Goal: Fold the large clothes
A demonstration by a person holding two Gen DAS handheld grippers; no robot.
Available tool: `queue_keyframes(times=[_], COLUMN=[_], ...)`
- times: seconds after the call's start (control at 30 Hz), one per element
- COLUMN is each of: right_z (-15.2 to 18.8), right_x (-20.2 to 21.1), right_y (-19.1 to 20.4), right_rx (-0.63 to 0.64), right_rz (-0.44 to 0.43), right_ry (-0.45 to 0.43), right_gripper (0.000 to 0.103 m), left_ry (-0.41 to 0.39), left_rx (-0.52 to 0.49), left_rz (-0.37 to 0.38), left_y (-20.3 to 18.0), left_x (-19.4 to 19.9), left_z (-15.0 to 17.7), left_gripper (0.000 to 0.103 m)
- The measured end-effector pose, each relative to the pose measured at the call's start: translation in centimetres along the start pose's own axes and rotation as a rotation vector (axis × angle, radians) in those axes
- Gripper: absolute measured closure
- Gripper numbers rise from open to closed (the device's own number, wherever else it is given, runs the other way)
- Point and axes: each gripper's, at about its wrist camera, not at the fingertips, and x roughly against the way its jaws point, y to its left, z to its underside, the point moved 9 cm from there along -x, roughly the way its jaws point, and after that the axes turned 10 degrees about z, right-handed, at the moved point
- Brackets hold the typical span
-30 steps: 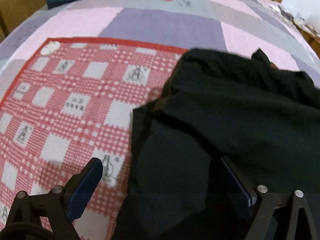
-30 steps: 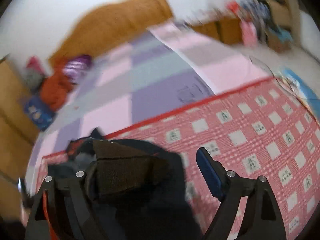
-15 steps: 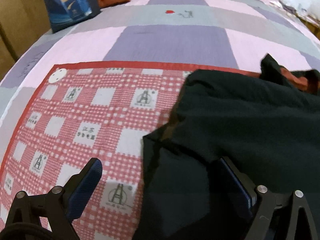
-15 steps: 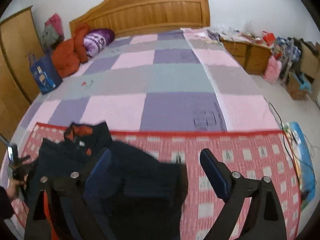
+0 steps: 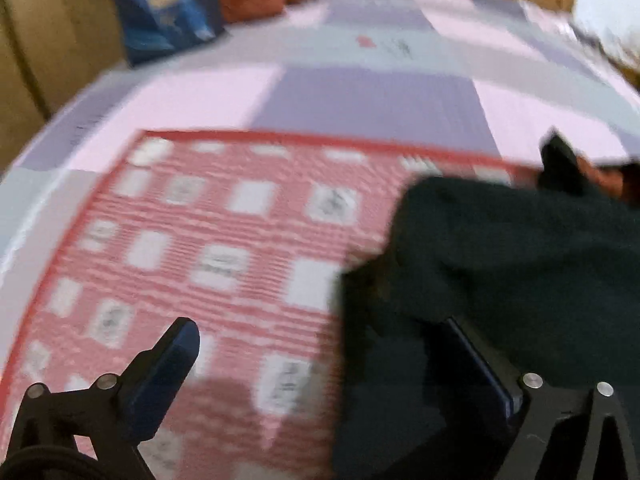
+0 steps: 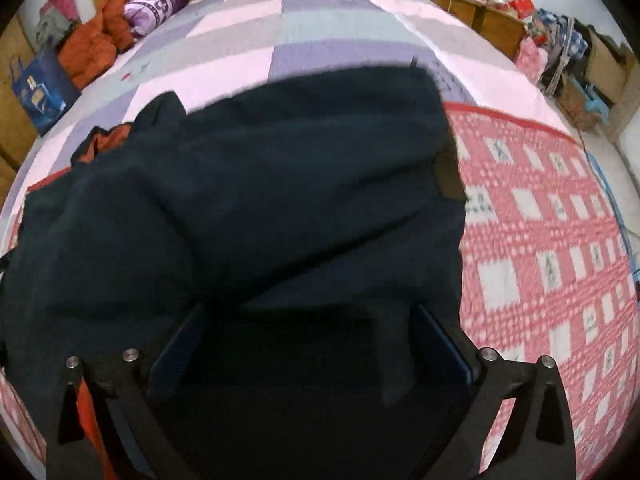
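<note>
A large dark jacket (image 6: pixel 280 180) with an orange lining at its collar (image 6: pixel 108 140) lies spread on a red checked cloth (image 6: pixel 540 240) on the bed. My right gripper (image 6: pixel 312 340) hangs just above the jacket's near part. Its jaws are opening wide, with dark fabric lying between them and neither pad pressing on it. In the blurred left wrist view the same jacket (image 5: pixel 520 260) fills the right side. My left gripper (image 5: pixel 326 344) is open across the jacket's left edge. One fingertip (image 5: pixel 176 344) is over the checked cloth (image 5: pixel 200 240), the other over dark fabric.
The cloth lies on a pink, purple and grey quilt (image 6: pixel 320 28). At the head end sit a blue bag (image 6: pixel 36 92), orange clothes (image 6: pixel 92 48) and a purple pillow (image 6: pixel 156 0). Cluttered low furniture (image 6: pixel 560 40) stands off the bed's right side.
My right gripper has dropped toward the jacket and its jaws have spread; the jacket now fills its view. The left view has tilted up slightly toward the head of the bed and is blurred.
</note>
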Motion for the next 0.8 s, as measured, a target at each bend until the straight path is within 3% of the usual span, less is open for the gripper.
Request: queue_keyframes(times=[0.07, 0.2, 0.27, 0.33, 0.4, 0.47, 0.57, 0.63, 0.7, 0.8], right_z=[-0.8, -3.1, -4.8, -6.9, -8.6, -8.8, -5.8, -2.2, 1.0, 3.5], right_x=[-0.5, -2.3, -3.2, -3.6, -3.3, -1.6, 3.5, 5.7, 6.2, 3.3], right_y=[0.5, 0.6, 0.5, 0.0, -0.1, 0.4, 2.7, 4.1, 4.9, 6.1], right_rx=[0.034, 0.076, 0.080, 0.068, 0.043, 0.001, 0.034, 0.091, 0.128, 0.169], right_rz=[-0.001, 0.026, 0.050, 0.084, 0.121, 0.072, -0.031, -0.043, -0.021, 0.010], right_ry=[-0.017, -0.040, -0.040, -0.038, -0.021, -0.030, -0.113, -0.131, -0.121, -0.023], right_gripper=[0.000, 0.000, 0.000, 0.000, 0.000, 0.000, 0.000, 0.000, 0.000, 0.000], left_ry=[0.033, 0.103, 0.095, 0.057, 0.018, -0.011, -0.011, 0.014, 0.057, 0.130], left_rx=[0.036, -0.024, -0.044, -0.144, -0.254, -0.323, -0.310, -0.307, -0.309, -0.382], left_rz=[-0.019, -0.055, -0.042, -0.079, -0.063, -0.031, 0.168, 0.245, 0.309, 0.309], left_y=[1.2, -0.4, -1.4, -3.2, -6.0, -8.9, -14.3, -17.3, -19.9, -23.0], left_x=[-0.3, -2.2, -1.8, -0.3, 1.4, 3.1, 6.1, 7.1, 7.0, 4.4], left_z=[0.9, 1.0, 0.4, -0.3, -0.5, -0.6, 0.9, 2.5, 4.4, 7.0], left_gripper=[0.003, 0.004, 0.004, 0.004, 0.004, 0.004, 0.003, 0.003, 0.002, 0.000])
